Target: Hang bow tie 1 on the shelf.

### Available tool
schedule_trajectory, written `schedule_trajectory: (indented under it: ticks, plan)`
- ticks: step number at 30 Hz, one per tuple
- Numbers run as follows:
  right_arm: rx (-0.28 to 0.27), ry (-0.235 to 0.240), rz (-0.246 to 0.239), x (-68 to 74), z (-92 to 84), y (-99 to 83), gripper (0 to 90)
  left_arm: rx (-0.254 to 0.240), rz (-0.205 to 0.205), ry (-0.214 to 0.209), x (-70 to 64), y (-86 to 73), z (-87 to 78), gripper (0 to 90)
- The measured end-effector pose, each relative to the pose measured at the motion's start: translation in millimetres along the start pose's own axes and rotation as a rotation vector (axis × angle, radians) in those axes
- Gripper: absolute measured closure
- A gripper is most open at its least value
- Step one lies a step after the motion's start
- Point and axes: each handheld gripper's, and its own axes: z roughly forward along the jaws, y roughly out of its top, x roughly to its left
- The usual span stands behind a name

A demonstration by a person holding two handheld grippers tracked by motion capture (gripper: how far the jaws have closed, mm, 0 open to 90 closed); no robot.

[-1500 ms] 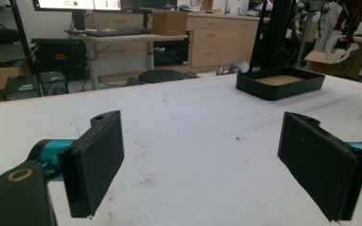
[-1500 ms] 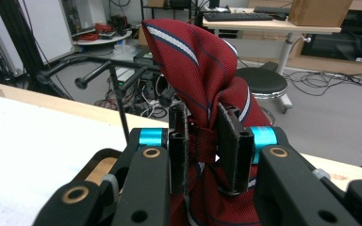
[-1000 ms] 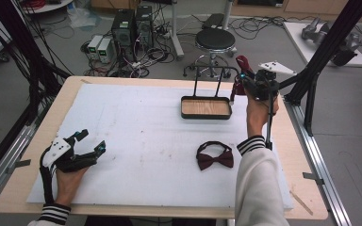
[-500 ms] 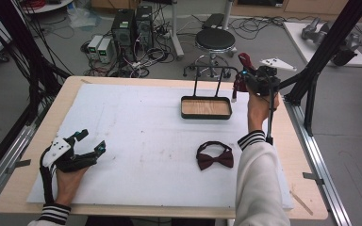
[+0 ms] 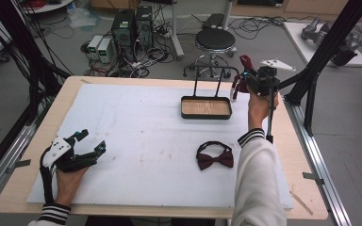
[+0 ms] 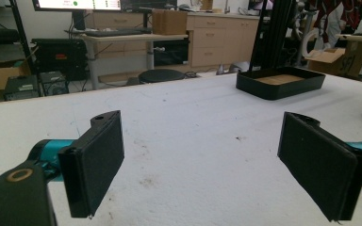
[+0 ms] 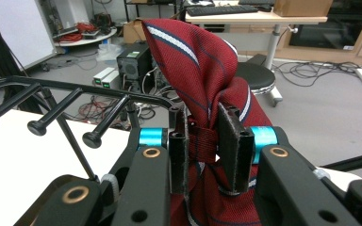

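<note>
Since the right gripper clamps the striped tie only at its bunched knot, the fabric could slide free. Swinging it toward the rack might snag a peg. The left gripper rests released on the bench.

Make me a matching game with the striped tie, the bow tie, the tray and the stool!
Things:
1. striped tie
2. bow tie
3. tray
4. stool

Places:
A. on the floor behind the table
B. pinched in the right gripper
C. flat on the white mat, near the sleeve
D. on the mat, under the black rack

Pairs: 1-B, 2-C, 3-D, 4-A
</note>
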Motion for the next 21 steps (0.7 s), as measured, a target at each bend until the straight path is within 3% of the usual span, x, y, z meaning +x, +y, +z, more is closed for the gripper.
schedule_trajectory:
  ticks: [7,13,16,21]
  plan:
    - [-0.004,0.022,0.012,-3.4,5.7,-1.4,75.2,0.0,0.001,0.0,-0.1,0.0,0.0,15.5]
    - [0.0,0.039,-0.019,-5.8,10.5,-0.5,75.3,0.0,0.001,0.0,-0.1,0.0,0.0,15.5]
    - [-0.024,0.039,-0.041,-5.4,11.8,1.6,75.2,0.001,0.002,0.001,-0.2,0.0,0.2,15.4]
    - [-0.024,0.043,-0.025,-10.4,14.6,0.8,75.2,0.001,0.003,0.001,-0.3,0.1,0.3,15.5]
